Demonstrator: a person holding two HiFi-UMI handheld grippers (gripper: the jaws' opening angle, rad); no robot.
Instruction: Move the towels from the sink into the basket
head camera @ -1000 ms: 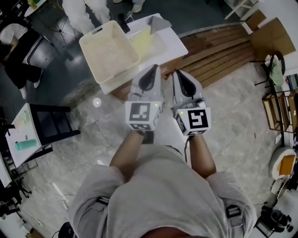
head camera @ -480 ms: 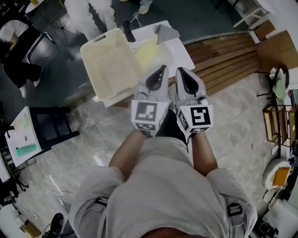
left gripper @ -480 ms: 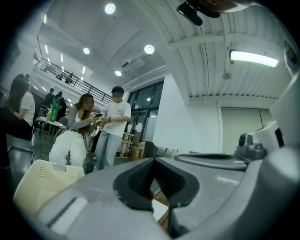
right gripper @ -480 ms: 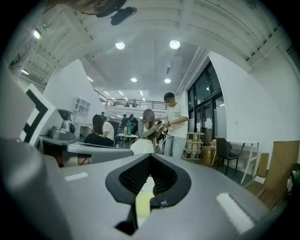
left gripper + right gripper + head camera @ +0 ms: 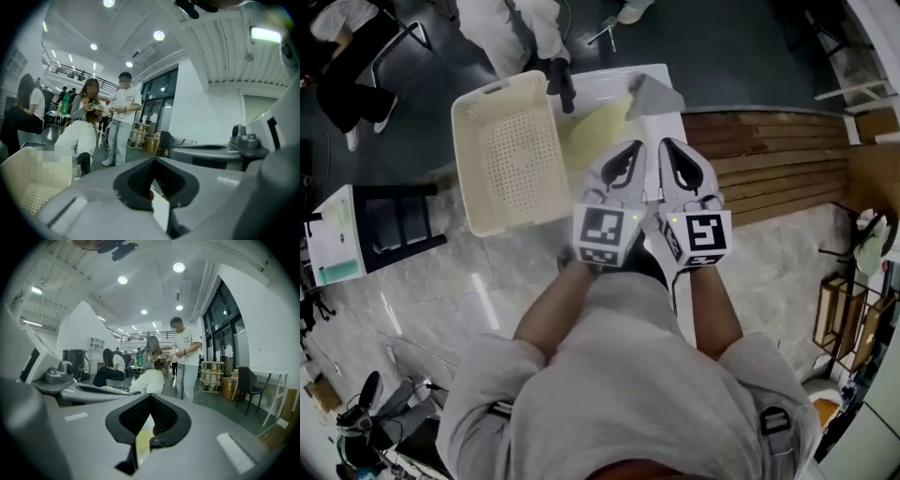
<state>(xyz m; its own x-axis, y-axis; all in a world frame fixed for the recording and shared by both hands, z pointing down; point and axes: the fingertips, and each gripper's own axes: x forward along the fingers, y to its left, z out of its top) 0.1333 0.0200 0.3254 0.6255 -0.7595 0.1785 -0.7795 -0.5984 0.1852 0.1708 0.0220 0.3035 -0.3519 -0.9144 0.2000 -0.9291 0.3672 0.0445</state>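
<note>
In the head view a white sink holds a pale yellow towel, with a grey towel at its far right corner. A cream perforated basket stands empty just left of the sink. My left gripper and right gripper are held side by side, tips over the sink's near part above the yellow towel. Both are shut with nothing between the jaws. In the left gripper view the shut left gripper points nearly level. The right gripper does the same, with the yellow towel showing below it.
A black post stands at the sink's far edge by the basket. People stand beyond the sink. A black chair and a small white table stand at the left. Wooden decking lies to the right.
The person has stepped toward the sink: basket and sink have come closer, and both grippers now reach over the sink instead of short of it. Both stayed shut.
</note>
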